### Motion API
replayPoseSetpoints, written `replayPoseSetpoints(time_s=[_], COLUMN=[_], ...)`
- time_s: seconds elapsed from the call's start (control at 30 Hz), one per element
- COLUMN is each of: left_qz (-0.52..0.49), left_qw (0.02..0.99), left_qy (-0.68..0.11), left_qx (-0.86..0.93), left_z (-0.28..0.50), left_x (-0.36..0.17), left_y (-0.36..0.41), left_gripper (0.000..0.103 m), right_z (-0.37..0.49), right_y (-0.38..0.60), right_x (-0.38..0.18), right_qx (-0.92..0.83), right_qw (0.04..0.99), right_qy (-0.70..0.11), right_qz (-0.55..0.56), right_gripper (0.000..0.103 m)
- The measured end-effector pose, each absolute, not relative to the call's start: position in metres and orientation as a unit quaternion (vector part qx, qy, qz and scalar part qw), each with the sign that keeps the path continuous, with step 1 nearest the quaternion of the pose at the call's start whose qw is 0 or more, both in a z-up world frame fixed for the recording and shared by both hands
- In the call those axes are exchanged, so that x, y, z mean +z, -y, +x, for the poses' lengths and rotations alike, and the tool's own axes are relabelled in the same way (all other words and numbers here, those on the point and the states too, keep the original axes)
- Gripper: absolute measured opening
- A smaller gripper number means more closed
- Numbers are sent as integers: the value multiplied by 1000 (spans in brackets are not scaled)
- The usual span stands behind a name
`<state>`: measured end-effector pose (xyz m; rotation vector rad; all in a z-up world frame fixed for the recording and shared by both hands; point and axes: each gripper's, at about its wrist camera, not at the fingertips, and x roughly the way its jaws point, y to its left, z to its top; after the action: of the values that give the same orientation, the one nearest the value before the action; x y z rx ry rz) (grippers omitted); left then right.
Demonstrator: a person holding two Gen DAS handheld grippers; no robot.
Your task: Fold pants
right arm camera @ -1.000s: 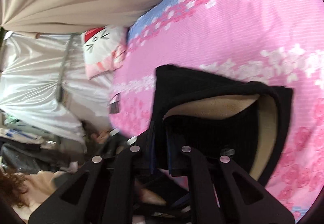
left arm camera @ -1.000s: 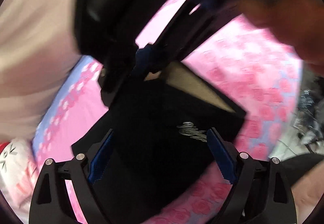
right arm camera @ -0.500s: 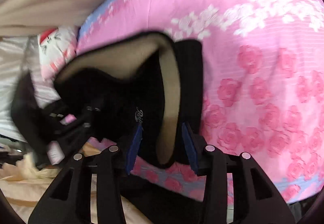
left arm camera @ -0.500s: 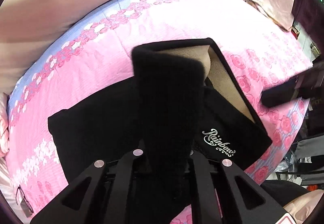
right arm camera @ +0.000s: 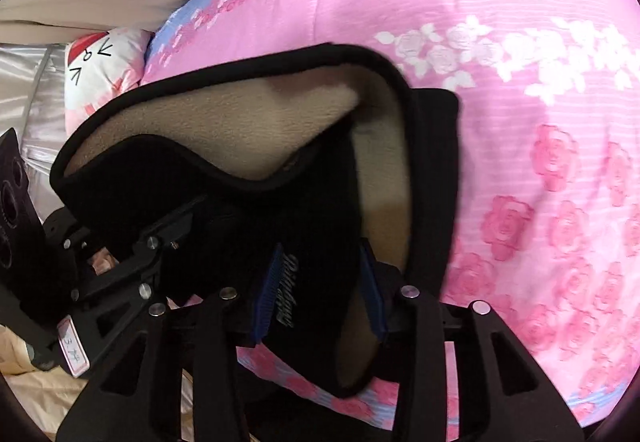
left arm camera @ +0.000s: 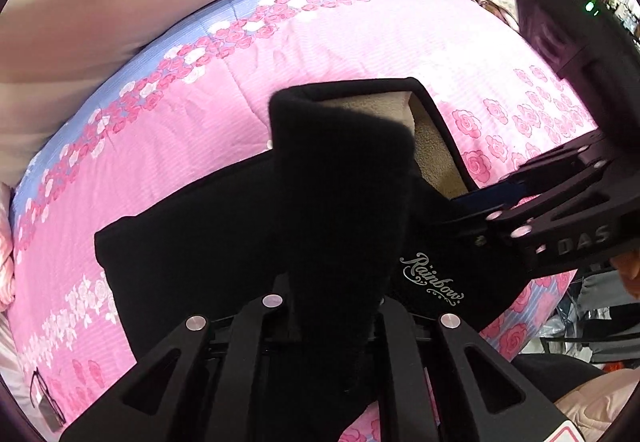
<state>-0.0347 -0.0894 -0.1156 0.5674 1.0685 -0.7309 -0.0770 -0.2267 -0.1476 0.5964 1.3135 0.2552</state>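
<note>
L gripper (left arm camera: 334,306) clamped on thick bunched fold of black knit pants (left arm camera: 208,242), tan fleece lining showing, lying on pink rose-print bedsheet (left arm camera: 340,42). R gripper (right arm camera: 320,282) w/ blue ribbed pads straddles waistband edge, closed on it.

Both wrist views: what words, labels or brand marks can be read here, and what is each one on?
"Rainbow", silver script on the black pants; seen edge-on and not readable in the right wrist view.
"DAS", cut off at the edge, on the right gripper body.
Handwritten marks on a small pink-edged label on the left gripper: too small to read.
</note>
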Motion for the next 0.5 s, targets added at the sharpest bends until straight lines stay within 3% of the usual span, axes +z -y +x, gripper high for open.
replayPoseSetpoints(time_s=[0.03,0.2,0.3,0.33,0.43,0.5], left_qz=[259,252,227,225,250,248], left_qw=[761,763,769,766,743,747], left_qy=[-491,-474,-448,-451,-469,-457], left_qx=[-337,-359,-395,-399,-406,-414], left_z=[-35,-42,-52,-53,-60,-66], left_x=[-115,-104,-87,-88,-101,-94], left_y=[88,83,76,77,84,80], left_gripper=[10,11,18,26,27,27], right_z=[-76,-99,-115,-121,-129,-138], right_y=[223,236,266,274,288,301], right_x=[-147,-99,-154,-169,-149,-128], right_qx=[120,93,50,47,33,-2], right_qw=[746,796,760,758,770,793], right_qy=[-597,-533,-587,-576,-550,-529], right_qz=[268,269,276,303,322,301], right_gripper=[3,3,3,3,13,13])
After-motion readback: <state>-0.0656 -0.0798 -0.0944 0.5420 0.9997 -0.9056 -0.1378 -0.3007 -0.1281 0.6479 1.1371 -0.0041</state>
